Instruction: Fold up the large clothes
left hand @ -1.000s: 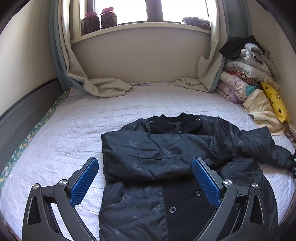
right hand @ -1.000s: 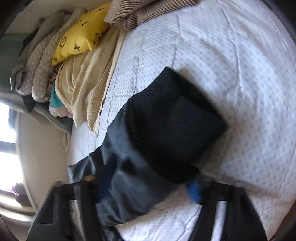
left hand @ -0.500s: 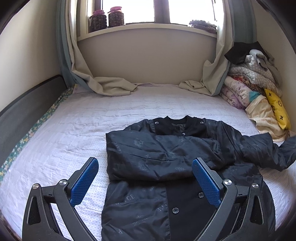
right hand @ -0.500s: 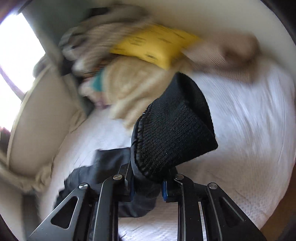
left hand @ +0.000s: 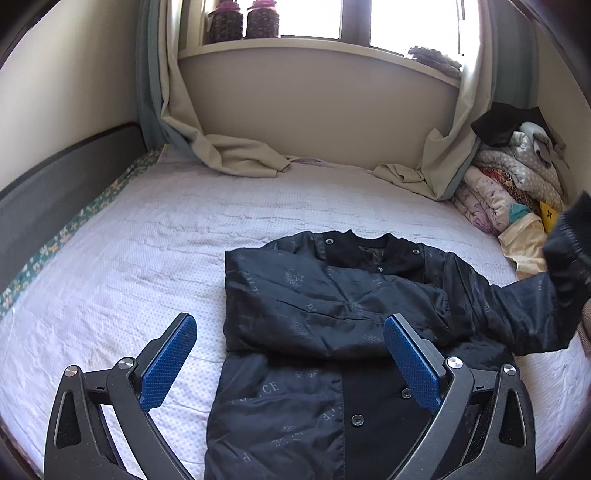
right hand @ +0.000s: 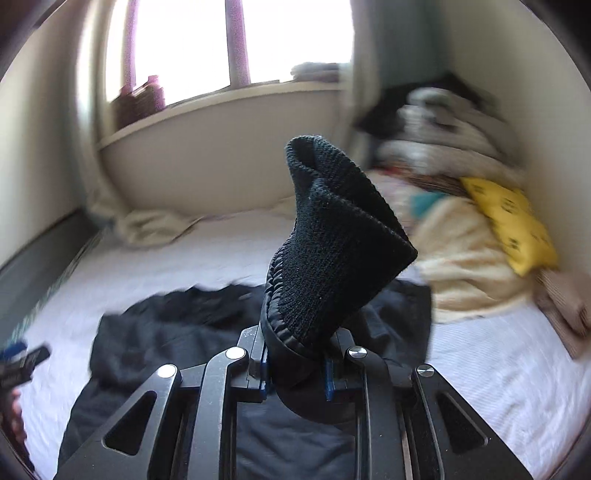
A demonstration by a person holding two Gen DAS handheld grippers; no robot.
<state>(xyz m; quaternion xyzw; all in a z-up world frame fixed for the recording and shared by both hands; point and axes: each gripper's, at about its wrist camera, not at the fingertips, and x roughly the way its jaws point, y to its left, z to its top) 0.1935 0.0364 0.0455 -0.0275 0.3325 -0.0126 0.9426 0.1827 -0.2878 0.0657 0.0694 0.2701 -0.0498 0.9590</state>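
Far left: dark bed frame (left hand: 55, 184) along the wall, floral edging beside the white bedspread (left hand: 147, 258). Left gripper (left hand: 291, 363) low over the near edge of the bed, blue pads (left hand: 168, 360) wide apart, nothing between them, hovering above the lower front of the black jacket (left hand: 314, 332). Jacket spread flat mid-bed, collar toward the window, one sleeve already folded across the chest, buttons showing down the front. On the sill: two jars (left hand: 242, 20); curtains (left hand: 236, 155) pooled on the bedspread below. Further right: other sleeve (left hand: 524, 306) lifted off the bed, running up to the frame edge. Right gripper (right hand: 295, 373) clamped narrowly on that sleeve just below the knit cuff (right hand: 332, 236); cuff standing up past the fingers. Far right: heap of folded bedding (left hand: 517, 184) with a yellow cushion (right hand: 509, 218) against the wall.
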